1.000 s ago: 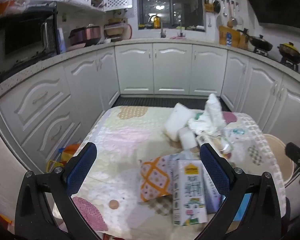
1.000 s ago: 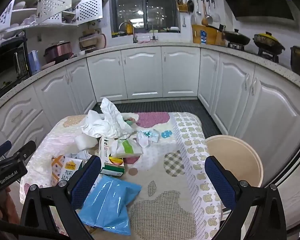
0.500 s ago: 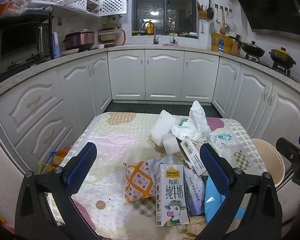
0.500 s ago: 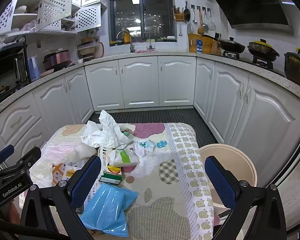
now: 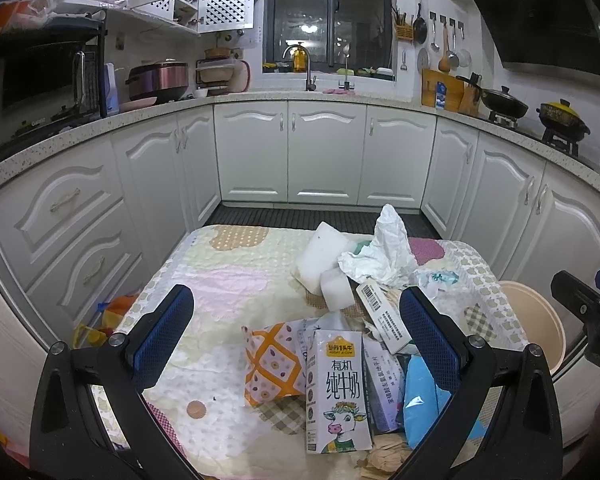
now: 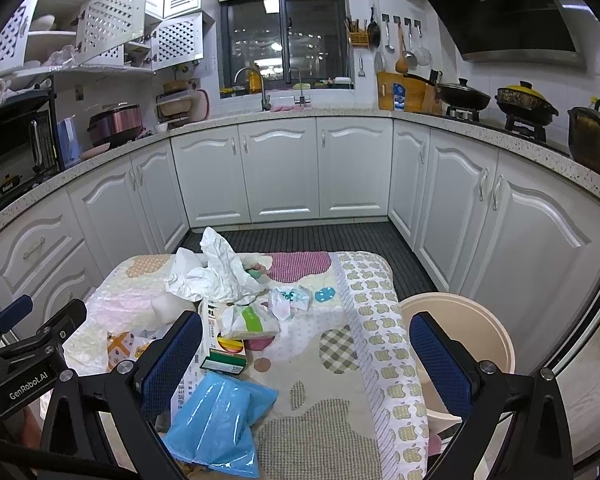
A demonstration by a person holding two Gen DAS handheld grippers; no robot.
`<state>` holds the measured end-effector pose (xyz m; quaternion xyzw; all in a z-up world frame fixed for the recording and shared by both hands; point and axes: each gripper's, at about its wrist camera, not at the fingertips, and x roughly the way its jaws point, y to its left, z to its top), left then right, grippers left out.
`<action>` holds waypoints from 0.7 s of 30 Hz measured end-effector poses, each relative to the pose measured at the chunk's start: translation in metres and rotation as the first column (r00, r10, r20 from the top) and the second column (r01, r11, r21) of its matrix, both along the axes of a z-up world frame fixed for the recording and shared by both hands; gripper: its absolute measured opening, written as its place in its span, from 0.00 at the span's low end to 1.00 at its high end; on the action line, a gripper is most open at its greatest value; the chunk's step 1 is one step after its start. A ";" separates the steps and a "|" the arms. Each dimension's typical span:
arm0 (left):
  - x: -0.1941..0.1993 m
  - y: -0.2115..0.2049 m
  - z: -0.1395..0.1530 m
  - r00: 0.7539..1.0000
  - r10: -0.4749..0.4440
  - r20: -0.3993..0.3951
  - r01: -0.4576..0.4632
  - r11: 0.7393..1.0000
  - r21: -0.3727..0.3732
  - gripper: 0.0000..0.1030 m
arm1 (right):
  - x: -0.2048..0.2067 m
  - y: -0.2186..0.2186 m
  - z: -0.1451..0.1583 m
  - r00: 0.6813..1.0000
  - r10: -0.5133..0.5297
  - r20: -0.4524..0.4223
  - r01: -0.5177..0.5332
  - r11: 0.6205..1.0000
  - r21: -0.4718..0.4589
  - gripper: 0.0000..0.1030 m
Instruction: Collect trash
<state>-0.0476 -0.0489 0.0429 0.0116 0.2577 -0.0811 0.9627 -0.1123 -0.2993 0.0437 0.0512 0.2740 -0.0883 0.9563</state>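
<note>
A pile of trash lies on a low table with a patterned cloth [image 5: 228, 280]. In the left wrist view I see a milk carton [image 5: 337, 390], an orange patterned wrapper [image 5: 271, 364], a blue plastic packet [image 5: 420, 404], white foam blocks [image 5: 324, 264] and crumpled white paper [image 5: 384, 252]. The right wrist view shows the blue packet [image 6: 216, 420], crumpled paper [image 6: 220, 272] and a tissue pack [image 6: 248, 320]. A beige bin [image 6: 464, 332] stands right of the table. My left gripper [image 5: 296, 340] and right gripper [image 6: 306, 356] are both open and empty above the table's near side.
White kitchen cabinets [image 5: 324, 156] ring the table, with a dark floor mat [image 6: 300, 240] beyond it. Colourful items [image 5: 100, 320] lie on the floor left of the table. The left gripper's body [image 6: 20, 360] shows at the left of the right wrist view.
Both grippers have risen and drawn back from the table, so the pile sits lower and smaller in view. Their jaws stay open. Nothing on the table has moved.
</note>
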 end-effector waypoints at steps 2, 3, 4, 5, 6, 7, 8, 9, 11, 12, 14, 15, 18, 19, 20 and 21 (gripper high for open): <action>-0.001 -0.001 0.000 1.000 -0.003 0.004 0.003 1.000 -0.001 1.00 | -0.001 -0.001 0.001 1.000 -0.001 0.012 0.001 1.000 0.003 1.00; -0.001 -0.001 0.001 1.000 -0.002 0.005 0.002 1.000 0.000 1.00 | -0.001 -0.001 0.001 1.000 -0.002 0.014 0.002 1.000 0.003 1.00; -0.002 -0.001 0.001 1.000 -0.003 0.007 0.003 1.000 -0.001 1.00 | -0.001 -0.001 0.001 1.000 -0.003 0.015 0.003 1.000 0.001 1.00; -0.002 -0.002 0.001 1.000 -0.004 0.008 0.004 1.000 -0.003 1.00 | -0.001 -0.001 0.001 1.000 -0.003 0.015 0.003 1.000 0.000 1.00; -0.002 -0.002 0.001 1.000 -0.006 0.008 0.006 1.000 -0.004 1.00 | -0.001 -0.001 0.001 1.000 -0.004 0.015 0.004 1.000 -0.001 1.00; -0.002 -0.003 0.001 1.000 -0.007 0.009 0.007 1.000 -0.005 1.00 | -0.001 -0.002 0.001 1.000 -0.003 0.015 0.003 1.000 0.000 1.00; -0.002 -0.003 0.001 1.000 -0.008 0.009 0.008 1.000 -0.005 1.00 | -0.001 -0.001 0.001 1.000 -0.004 0.016 0.004 1.000 0.000 1.00; -0.002 -0.004 0.001 1.000 -0.009 0.010 0.009 1.000 -0.005 1.00 | -0.001 -0.001 0.002 1.000 -0.004 0.016 0.004 1.000 0.000 1.00; -0.002 -0.005 0.001 1.000 -0.012 0.011 0.012 1.000 -0.006 1.00 | 0.000 -0.002 0.003 1.000 -0.005 0.019 0.005 1.000 0.000 1.00; -0.002 -0.005 0.001 1.000 -0.011 0.011 0.012 1.000 -0.005 1.00 | 0.000 -0.002 0.003 1.000 -0.005 0.022 0.005 1.000 0.000 1.00; -0.003 -0.006 0.000 1.000 -0.012 0.011 0.012 1.000 -0.006 1.00 | 0.000 -0.002 0.004 1.000 -0.006 0.026 0.006 1.000 -0.001 1.00; -0.003 -0.006 0.001 1.000 -0.012 0.011 0.012 1.000 -0.006 1.00 | -0.001 -0.002 0.004 1.000 -0.007 0.029 0.007 1.000 -0.001 1.00; -0.003 -0.007 0.000 1.000 -0.014 0.015 0.014 1.000 -0.007 1.00 | -0.002 -0.003 0.004 0.999 -0.007 0.033 0.007 1.000 0.000 1.00; -0.002 -0.008 0.001 1.000 -0.015 0.018 0.015 1.000 -0.008 1.00 | -0.002 -0.003 0.005 0.999 -0.008 0.034 0.008 1.000 0.001 1.00; -0.003 -0.008 0.000 1.000 -0.016 0.021 0.016 1.000 -0.009 1.00 | -0.002 -0.003 0.005 0.999 -0.008 0.036 0.008 1.000 0.000 1.00; -0.004 -0.008 0.000 1.000 -0.016 0.023 0.016 1.000 -0.009 1.00 | -0.003 -0.004 0.005 0.999 -0.009 0.039 0.009 1.000 -0.001 1.00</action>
